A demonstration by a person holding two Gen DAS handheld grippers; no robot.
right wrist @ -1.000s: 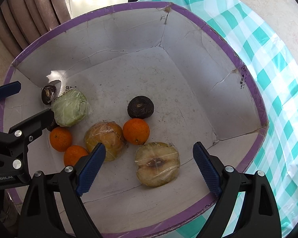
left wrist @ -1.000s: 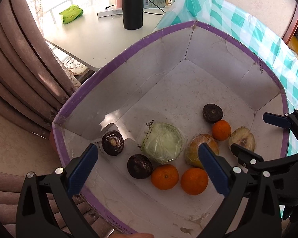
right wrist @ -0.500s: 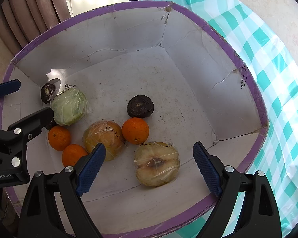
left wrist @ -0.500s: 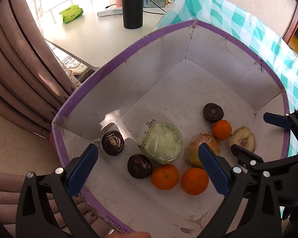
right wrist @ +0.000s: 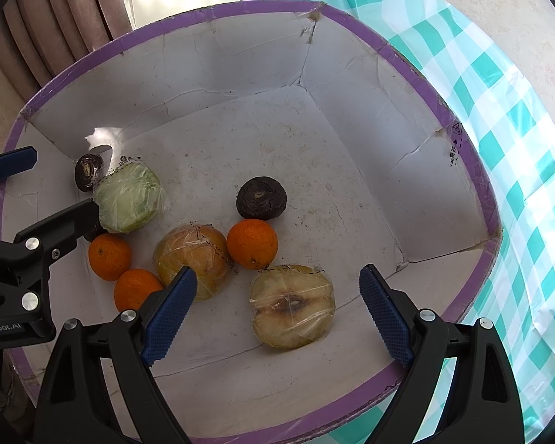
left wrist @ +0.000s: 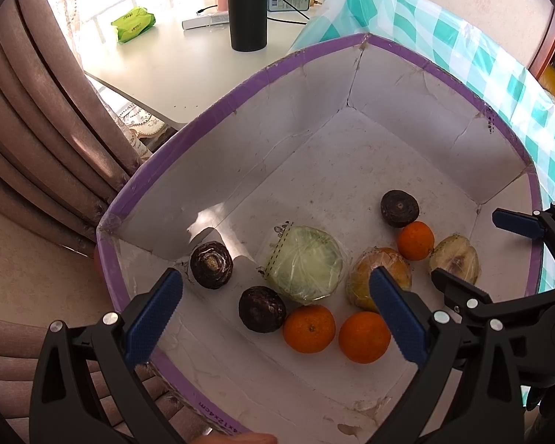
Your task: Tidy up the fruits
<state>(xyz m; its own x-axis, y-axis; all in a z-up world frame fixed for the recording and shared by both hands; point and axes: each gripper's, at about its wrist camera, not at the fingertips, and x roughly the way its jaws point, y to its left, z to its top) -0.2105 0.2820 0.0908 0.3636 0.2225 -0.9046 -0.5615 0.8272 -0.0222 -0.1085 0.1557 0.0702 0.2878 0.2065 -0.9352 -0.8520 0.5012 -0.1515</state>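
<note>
A white cardboard box with a purple rim (left wrist: 218,100) (right wrist: 462,155) holds the fruit. Inside lie a wrapped green cabbage half (left wrist: 303,264) (right wrist: 129,198), a wrapped yellow-orange fruit (left wrist: 366,272) (right wrist: 192,255), a wrapped cut apple half (left wrist: 455,262) (right wrist: 292,307), three oranges (left wrist: 309,329) (left wrist: 362,336) (right wrist: 253,242) and three dark round fruits (left wrist: 211,264) (left wrist: 261,309) (right wrist: 261,198). My left gripper (left wrist: 273,318) hangs open above the box's near-left side. My right gripper (right wrist: 277,312) is open, its fingers straddling the apple half from above.
The box sits on a teal-checked tablecloth (right wrist: 518,118). Behind it a white table (left wrist: 181,63) carries a black cylinder (left wrist: 248,3), a green packet (left wrist: 133,24) and a small device with cables. Brown curtains (left wrist: 37,129) hang at the left.
Both grippers stay open and empty. The views have shifted only slightly; the fruit has not moved.
</note>
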